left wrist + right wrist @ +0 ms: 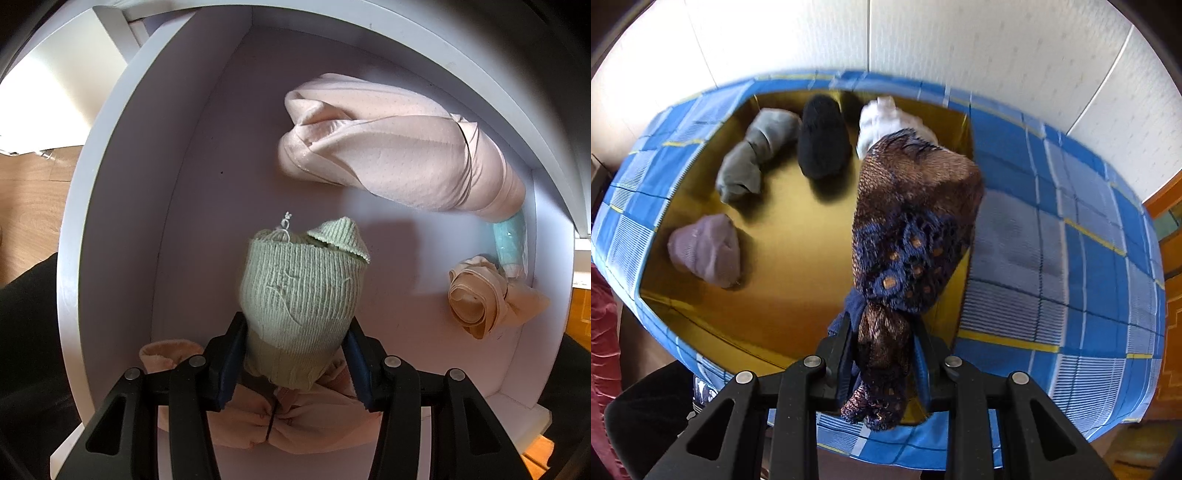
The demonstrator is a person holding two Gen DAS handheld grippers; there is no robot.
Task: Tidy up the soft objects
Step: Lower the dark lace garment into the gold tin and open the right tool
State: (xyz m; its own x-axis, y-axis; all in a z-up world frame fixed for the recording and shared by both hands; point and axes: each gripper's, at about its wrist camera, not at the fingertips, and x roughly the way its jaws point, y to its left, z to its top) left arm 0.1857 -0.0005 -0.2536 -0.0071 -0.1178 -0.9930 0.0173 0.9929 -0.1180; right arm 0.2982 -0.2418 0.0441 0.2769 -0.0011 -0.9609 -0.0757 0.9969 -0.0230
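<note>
While the right tool (pixel 882 354) pinches the brown-blue lace bundle (pixel 916 221), the gold box (pixel 798 295) lies open at ten o'clock; the left tool (pixel 295 354) pinches a green knit roll (pixel 299 288).

The right gripper (pixel 882 354) pinches a brown and navy lace bundle (pixel 916 229) over the gold box (pixel 798 325) on blue plaid cloth (pixel 1052 258). Inside lie a lilac roll (pixel 705 251) at nine o'clock, a grey roll (pixel 753 158) at ten, a black roll (pixel 822 138) at eleven, and a white roll (pixel 882 118) at twelve.

Left gripper (pixel 295 354) fingers clamped, pointing down, right gripper (pixel 882 354) fingers pinched
</note>
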